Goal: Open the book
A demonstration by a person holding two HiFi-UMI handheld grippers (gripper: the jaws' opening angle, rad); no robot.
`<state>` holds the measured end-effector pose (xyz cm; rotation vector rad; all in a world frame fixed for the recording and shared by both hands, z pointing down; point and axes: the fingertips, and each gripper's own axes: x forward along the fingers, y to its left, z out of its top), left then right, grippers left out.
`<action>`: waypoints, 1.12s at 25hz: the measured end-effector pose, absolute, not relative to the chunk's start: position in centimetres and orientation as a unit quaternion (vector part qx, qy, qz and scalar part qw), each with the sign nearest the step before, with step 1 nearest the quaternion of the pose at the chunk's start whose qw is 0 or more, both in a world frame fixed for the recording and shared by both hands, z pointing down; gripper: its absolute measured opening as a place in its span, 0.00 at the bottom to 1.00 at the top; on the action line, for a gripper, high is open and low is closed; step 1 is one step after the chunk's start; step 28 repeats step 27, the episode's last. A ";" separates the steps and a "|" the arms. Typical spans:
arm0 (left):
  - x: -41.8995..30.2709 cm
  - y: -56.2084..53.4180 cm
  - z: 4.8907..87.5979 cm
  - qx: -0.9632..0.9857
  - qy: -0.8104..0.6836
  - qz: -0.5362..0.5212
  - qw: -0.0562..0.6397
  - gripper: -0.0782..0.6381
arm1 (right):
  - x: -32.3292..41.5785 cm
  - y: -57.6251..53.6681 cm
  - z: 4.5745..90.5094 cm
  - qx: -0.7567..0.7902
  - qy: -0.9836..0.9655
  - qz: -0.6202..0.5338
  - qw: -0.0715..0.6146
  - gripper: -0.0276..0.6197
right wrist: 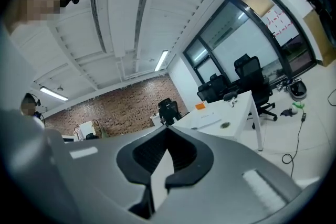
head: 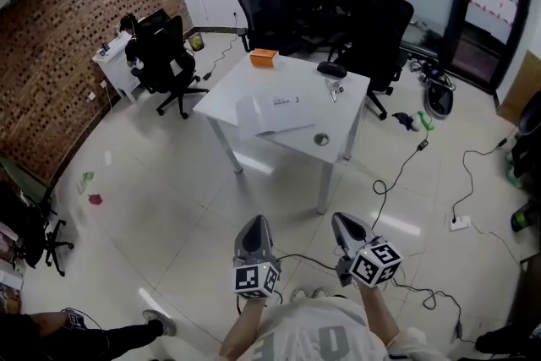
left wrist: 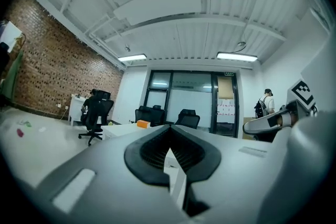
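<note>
Left gripper (head: 256,224), right gripper (head: 345,222): held side by side above floor, jaws closed, nothing gripped. Book (head: 272,114): laid flat on white bench (head: 254,80), well apart from both grippers.

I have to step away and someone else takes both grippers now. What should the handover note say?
Left gripper: shut, empty, held level in front of the body.
Right gripper: shut, empty, level beside the left one.
Book: lies flat near the middle of the white table, looks closed.
Position: standing on the floor, well short of the table; neither gripper is near the book.
Done: nothing on the book yet.
Left: walk up to the table, open the jaws, take the cover and open the book.
</note>
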<state>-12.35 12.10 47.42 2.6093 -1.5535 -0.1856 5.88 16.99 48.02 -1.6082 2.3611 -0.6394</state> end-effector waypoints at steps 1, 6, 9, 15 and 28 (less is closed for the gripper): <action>-13.0 12.4 47.7 0.853 -0.515 -0.060 0.054 0.12 | 5.3 17.1 48.3 -0.545 0.803 -0.218 0.100 0.05; -15.7 12.7 48.7 0.835 -0.542 -0.062 0.074 0.12 | 2.6 17.3 48.7 -0.530 0.819 -0.210 0.072 0.05; -16.3 13.1 48.8 0.830 -0.548 -0.065 0.077 0.12 | 2.5 17.2 48.8 -0.528 0.818 -0.215 0.072 0.05; -16.8 13.6 49.2 0.826 -0.556 -0.058 0.078 0.12 | 2.5 17.4 49.0 -0.530 0.816 -0.219 0.071 0.05; -17.3 15.1 50.1 0.818 -0.566 -0.050 0.092 0.12 | 2.3 18.7 50.0 -0.526 0.815 -0.234 0.068 0.05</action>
